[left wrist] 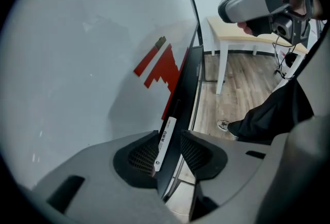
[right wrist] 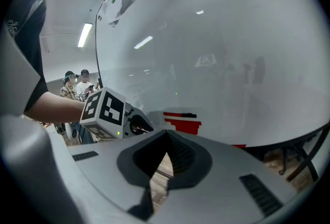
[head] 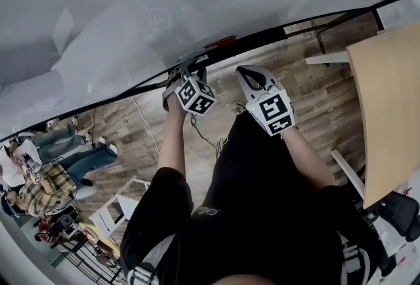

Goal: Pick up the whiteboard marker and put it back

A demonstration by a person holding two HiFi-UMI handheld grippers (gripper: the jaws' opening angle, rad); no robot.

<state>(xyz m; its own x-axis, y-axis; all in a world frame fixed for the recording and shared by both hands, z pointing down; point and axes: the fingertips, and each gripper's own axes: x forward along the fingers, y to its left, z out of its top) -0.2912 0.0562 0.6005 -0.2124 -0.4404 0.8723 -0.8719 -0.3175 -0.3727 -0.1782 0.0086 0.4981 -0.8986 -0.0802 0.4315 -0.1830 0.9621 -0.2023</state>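
**marker lying on the board's ledge, between the parted left jaws**

the whiteboard marker lies low and centre in the left gripper view. it is a slim barrel with a white label and a dark cap end pointing up the frame. it rests along the black tray ledge at the foot of the whiteboard.

the left gripper straddles it with its jaws apart. the barrel sits in the gap, closer to the left pad, and neither pad looks to be pressing on it. the marker seems to be lying back in its place, not held.

it looks light and stiff, a smooth round plastic tube. it would likely slip under a weak pinch and could roll off so narrow a ledge if nudged. the best hold is probably across the labelled middle of the barrel, pads square to it. the cap end is a worse spot, since the cap might pull loose.

a red stepped drawing sits on the board above the marker. a light wooden table and plank floor fill the upper right of that view.

in its own view the right gripper has its tips together with nothing between them, and it points at the board.
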